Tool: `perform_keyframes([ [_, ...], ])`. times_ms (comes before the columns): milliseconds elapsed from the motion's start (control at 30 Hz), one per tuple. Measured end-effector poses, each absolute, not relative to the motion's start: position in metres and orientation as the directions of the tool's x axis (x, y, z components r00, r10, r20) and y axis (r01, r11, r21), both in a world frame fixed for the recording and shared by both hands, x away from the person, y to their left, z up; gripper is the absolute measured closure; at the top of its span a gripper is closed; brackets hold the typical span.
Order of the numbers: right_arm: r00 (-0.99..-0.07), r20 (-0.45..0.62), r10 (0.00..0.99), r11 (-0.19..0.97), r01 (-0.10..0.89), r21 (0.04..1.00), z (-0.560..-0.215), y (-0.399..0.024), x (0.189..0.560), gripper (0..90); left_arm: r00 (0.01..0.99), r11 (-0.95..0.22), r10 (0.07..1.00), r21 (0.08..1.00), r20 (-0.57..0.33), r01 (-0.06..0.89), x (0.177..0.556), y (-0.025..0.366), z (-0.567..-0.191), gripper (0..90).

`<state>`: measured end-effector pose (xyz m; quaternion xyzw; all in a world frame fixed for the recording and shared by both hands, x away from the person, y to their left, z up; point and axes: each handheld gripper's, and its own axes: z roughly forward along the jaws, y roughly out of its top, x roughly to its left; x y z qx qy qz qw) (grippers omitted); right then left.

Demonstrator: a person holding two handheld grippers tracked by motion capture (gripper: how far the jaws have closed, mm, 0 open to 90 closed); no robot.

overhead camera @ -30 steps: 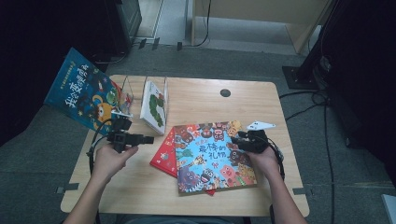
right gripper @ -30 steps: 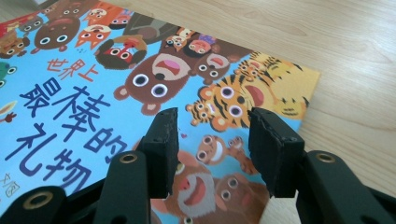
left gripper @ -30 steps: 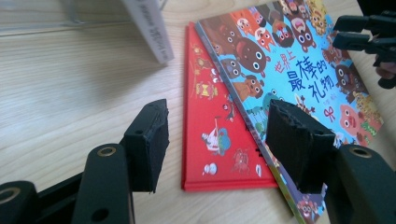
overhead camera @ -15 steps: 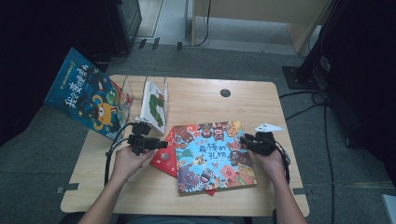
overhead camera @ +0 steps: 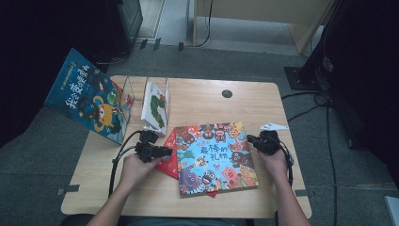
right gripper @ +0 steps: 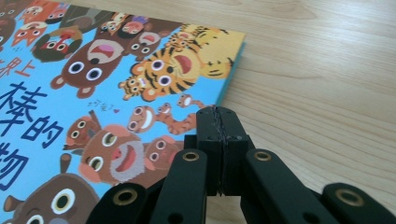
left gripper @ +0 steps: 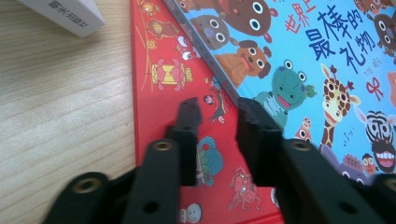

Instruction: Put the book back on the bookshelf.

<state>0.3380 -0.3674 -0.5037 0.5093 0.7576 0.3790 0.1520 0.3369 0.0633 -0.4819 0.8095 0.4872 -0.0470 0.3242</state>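
Glossy blue board covers the top picture book [overhead camera: 216, 157], which lies flat near the middle of the wooden table [overhead camera: 197, 101], stacked askew over a red picture book [left gripper: 161, 107] whose corner sticks out on my left. I judge the blue book stiff, fairly light and slick-faced, so pads would slide on the cover; the sensible hold is at an edge, pinching cover and pages together, or pushing in from both sides. My left gripper [left gripper: 217, 109] hovers over the red cover just beside the blue book's left edge; its jaws have just been closing, a gap remains and nothing sits between them. My right gripper [right gripper: 218, 114] is clenched tight on nothing, its tip at the blue book's right edge. Large characters on the blue cover read 最棒的礼物 [left gripper: 345, 42], among cartoon animals. A white book [overhead camera: 155, 106] stands in a clear rack, and a dark blue book [overhead camera: 89, 99] leans at the table's left edge; its title I cannot read.
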Motion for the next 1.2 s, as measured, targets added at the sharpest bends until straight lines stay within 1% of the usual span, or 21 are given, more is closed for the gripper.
perform_keyframes([
  [67,-0.438,0.136,0.889,0.210,0.652,0.729,-0.504,-0.364,0.338,90.0,0.528,-0.330,0.753,0.468,-0.393,0.820,0.337,0.062,-0.485,78.1],
  [133,-0.439,0.142,0.887,0.206,0.652,0.729,-0.504,-0.365,0.338,90.0,0.532,-0.332,0.749,0.471,-0.395,0.817,0.337,0.060,-0.487,80.2],
  [400,-0.430,0.156,0.889,0.191,0.658,0.728,-0.504,-0.366,0.338,90.0,0.552,-0.337,0.713,0.479,-0.432,0.810,0.336,0.049,-0.491,80.5],
  [467,-0.427,0.158,0.891,0.187,0.660,0.727,-0.504,-0.365,0.338,90.0,0.557,-0.340,0.714,0.485,-0.424,0.805,0.334,0.047,-0.491,83.1],
  [633,-0.409,0.164,0.898,0.174,0.670,0.722,-0.504,-0.364,0.338,90.0,0.548,-0.330,0.713,0.479,-0.438,0.813,0.330,0.047,-0.492,88.2],
  [733,-0.408,0.165,0.898,0.173,0.671,0.721,-0.504,-0.364,0.339,90.0,0.547,-0.331,0.708,0.473,-0.447,0.816,0.327,0.048,-0.492,89.8],
  [867,-0.415,0.157,0.896,0.182,0.666,0.723,-0.504,-0.359,0.342,90.0,0.538,-0.327,0.703,0.461,-0.464,0.825,0.322,0.051,-0.492,89.9],
  [1200,-0.445,0.155,0.882,0.209,0.663,0.719,-0.503,-0.345,0.358,90.0,0.522,-0.310,0.722,0.461,-0.455,0.831,0.304,0.057,-0.491,89.2],
])
